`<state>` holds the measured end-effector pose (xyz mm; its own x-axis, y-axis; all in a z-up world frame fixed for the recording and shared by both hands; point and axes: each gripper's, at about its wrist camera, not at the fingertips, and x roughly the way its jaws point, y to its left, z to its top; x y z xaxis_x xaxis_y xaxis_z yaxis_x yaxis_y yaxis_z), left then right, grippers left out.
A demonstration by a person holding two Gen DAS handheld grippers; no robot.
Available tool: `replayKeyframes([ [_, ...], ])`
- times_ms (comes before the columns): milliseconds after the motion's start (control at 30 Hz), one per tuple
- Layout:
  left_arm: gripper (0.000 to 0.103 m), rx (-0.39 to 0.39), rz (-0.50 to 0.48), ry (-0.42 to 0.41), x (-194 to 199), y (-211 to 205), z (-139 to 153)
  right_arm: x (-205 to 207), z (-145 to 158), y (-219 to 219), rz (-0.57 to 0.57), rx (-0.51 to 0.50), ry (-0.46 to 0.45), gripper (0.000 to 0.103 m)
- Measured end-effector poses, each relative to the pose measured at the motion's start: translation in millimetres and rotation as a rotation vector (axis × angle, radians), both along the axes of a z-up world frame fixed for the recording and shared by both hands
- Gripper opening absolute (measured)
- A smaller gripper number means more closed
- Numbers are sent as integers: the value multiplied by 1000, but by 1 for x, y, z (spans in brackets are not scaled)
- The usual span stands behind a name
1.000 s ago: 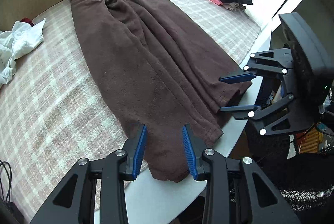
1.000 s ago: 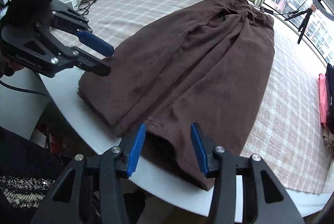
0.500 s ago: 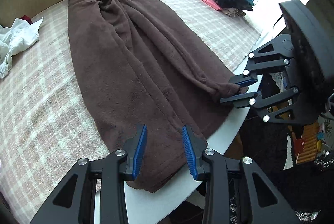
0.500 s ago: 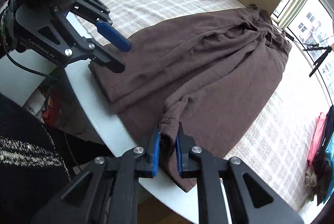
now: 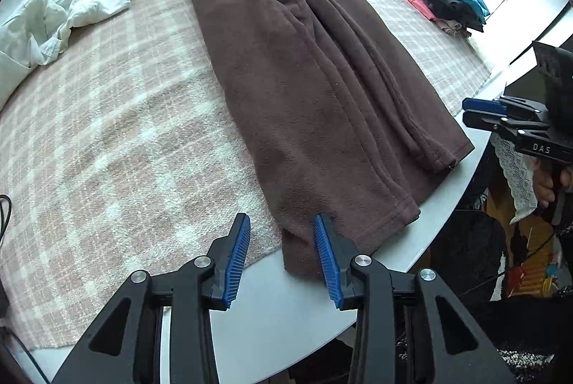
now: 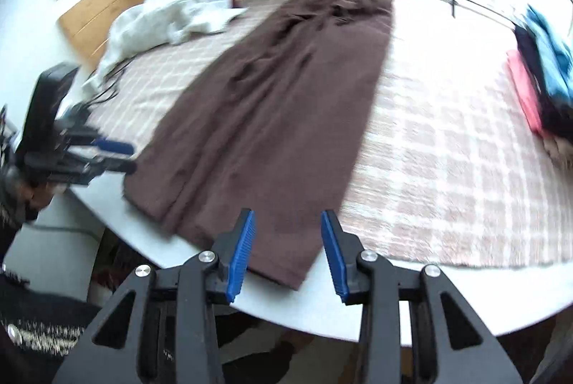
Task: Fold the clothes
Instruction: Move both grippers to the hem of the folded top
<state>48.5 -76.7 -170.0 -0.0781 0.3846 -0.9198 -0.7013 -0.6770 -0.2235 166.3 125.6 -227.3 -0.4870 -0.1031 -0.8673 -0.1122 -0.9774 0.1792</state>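
Lying lengthwise toward twelve o'clock on the checked blanket [image 5: 107,140], the brown garment [image 5: 322,90] is ungripped; left gripper [image 5: 281,255] and right gripper [image 6: 286,251] are both opening, part-wide above its near hem

Right gripper [image 6: 286,246]: closed on the near hem of the brown fleece garment [image 6: 272,119] half a second ago, then let go; jaws were opening, nothing pinched between them.
Brown fleece garment: its right side was pulled straighter; the bunched fold at the hem flattened.
Left gripper [image 5: 281,253]: shifted toward the garment's left corner; jaws were opening slightly.
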Motion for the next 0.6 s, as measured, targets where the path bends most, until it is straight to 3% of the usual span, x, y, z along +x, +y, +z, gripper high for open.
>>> replayKeyframes([
  [100, 37, -10, -15, -17, -3, 6, -4, -7, -18, 3, -28, -55, -39, 38],
  [367, 40, -4, 0, -55, -7, 1, -4, -11, -36, -20, 39, -28, -96, 42],
  [500, 44, 22, 5, -65, -9, -5, -1, -12, -40, -12, -7, -107, -120, 42],
  [600, 44, -14, -40, 0, -4, 2, 3, -9, -24, -16, -54, 8, -83, 41],
])
